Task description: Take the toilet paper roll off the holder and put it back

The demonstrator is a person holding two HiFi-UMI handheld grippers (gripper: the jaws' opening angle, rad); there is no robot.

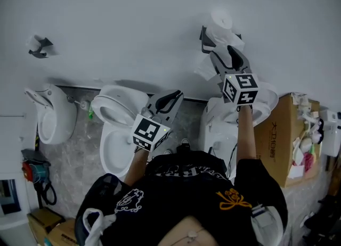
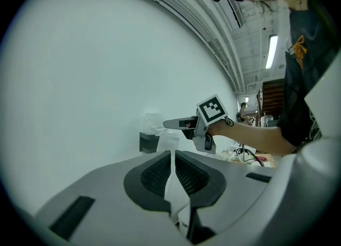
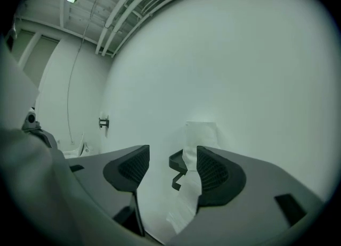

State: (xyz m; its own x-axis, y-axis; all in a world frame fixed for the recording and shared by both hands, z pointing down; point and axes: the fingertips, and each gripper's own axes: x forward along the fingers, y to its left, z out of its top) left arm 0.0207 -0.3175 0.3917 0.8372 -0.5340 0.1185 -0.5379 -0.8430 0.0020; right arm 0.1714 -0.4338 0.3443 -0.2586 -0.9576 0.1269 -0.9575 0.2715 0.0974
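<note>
The white toilet paper roll (image 1: 221,20) sits on a dark wall holder (image 1: 206,38), with a loose tail (image 1: 204,70) hanging below. My right gripper (image 1: 222,48) is raised to the holder and stands open, nothing between its jaws. In the right gripper view the roll (image 3: 201,133) and holder (image 3: 178,163) lie just beyond the right gripper (image 3: 173,157), the tail (image 3: 186,207) trailing down. My left gripper (image 1: 173,97) hangs lower, over a toilet, its jaws shut with only a slit. From the left gripper (image 2: 173,157) I see the roll (image 2: 153,122) and the right gripper (image 2: 181,124) beside it.
Three toilets stand along the wall: left (image 1: 53,112), middle (image 1: 120,128), and right (image 1: 234,117) under the holder. A second holder (image 1: 38,47) is mounted far left. A cardboard box (image 1: 282,133) with clutter stands at the right.
</note>
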